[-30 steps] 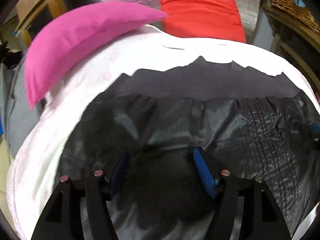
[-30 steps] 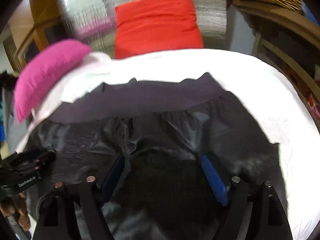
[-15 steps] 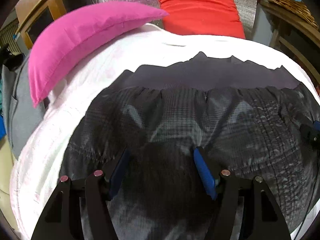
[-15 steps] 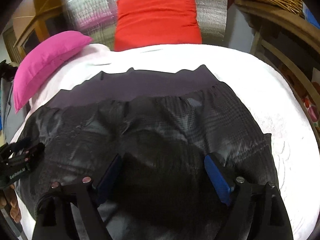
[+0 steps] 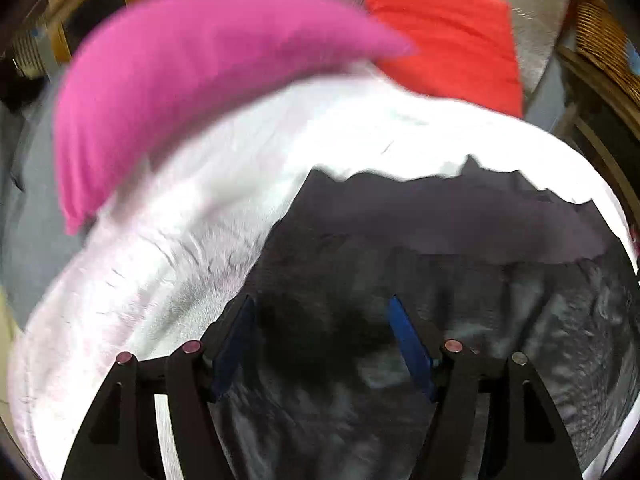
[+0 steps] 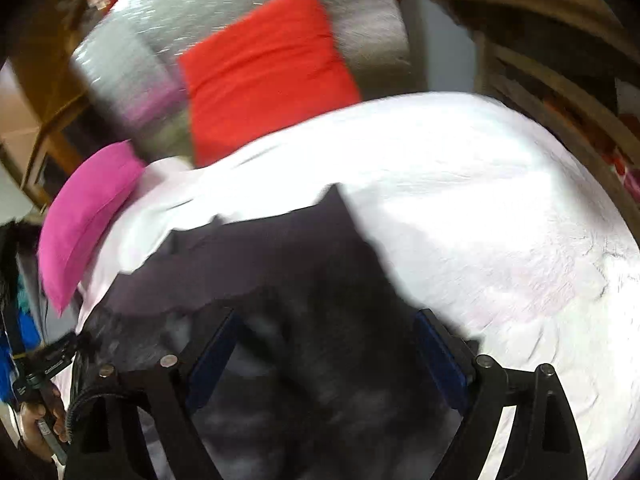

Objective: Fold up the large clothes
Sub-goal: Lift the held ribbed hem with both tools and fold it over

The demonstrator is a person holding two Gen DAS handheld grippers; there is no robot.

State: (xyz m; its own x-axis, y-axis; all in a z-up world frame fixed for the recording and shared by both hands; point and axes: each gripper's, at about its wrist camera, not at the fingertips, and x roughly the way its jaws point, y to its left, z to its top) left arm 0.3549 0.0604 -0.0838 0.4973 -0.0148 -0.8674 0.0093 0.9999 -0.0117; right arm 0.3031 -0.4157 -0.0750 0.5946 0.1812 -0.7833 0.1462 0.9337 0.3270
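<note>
Lying spread flat on the white bed (image 5: 224, 248), the dark garment (image 5: 460, 280) sits beneath the left gripper (image 5: 322, 340) and right gripper (image 6: 326, 352), both parted and empty, suggesting repositioning toward its side edges, which the next fold requires pinching.

A garment (image 5: 460, 300) lies spread on a bed sheet (image 5: 168, 280), filling the lower right of the left wrist frame and the lower centre of the right wrist frame. Its waistband (image 5: 460, 212) lies at its upper edge. One cushion (image 5: 180, 76) rests on the sheet at upper left; another cushion (image 5: 444, 36) stands behind the bed, upper centre. A wicker basket (image 5: 604, 36) sits at far upper right
</note>
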